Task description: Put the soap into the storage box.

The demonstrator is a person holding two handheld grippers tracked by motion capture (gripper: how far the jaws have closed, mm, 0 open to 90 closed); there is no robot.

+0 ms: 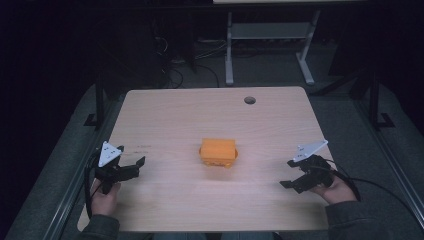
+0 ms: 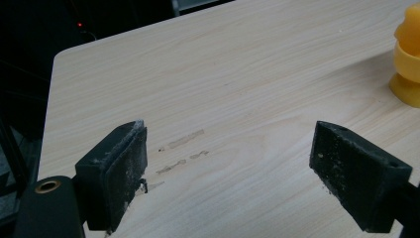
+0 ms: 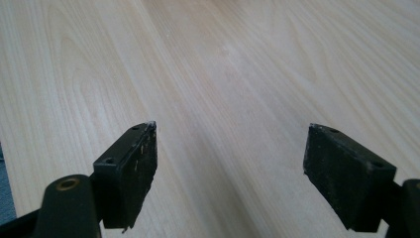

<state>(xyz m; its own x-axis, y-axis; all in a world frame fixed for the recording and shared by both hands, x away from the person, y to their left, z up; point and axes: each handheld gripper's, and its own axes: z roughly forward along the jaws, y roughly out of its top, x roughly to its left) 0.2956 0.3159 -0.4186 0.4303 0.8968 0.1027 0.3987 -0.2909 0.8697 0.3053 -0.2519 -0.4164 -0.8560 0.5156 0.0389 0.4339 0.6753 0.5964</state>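
Dim room, lit tabletop, soft focus

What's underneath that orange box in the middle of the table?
The orange box rests directly on the wooden table. Whatever lies beneath it is covered; its inside can't be seen either.

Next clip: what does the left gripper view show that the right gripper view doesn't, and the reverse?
Left gripper view: part of the orange object at its right edge, faint scuff marks on the wood between the jaws, and the table's far edge with dark floor beyond. Right gripper view: nothing extra, just bare wood grain past the right gripper. Both: the wooden table and a wide-open pair of black jaws with nothing between them, as on the left gripper.
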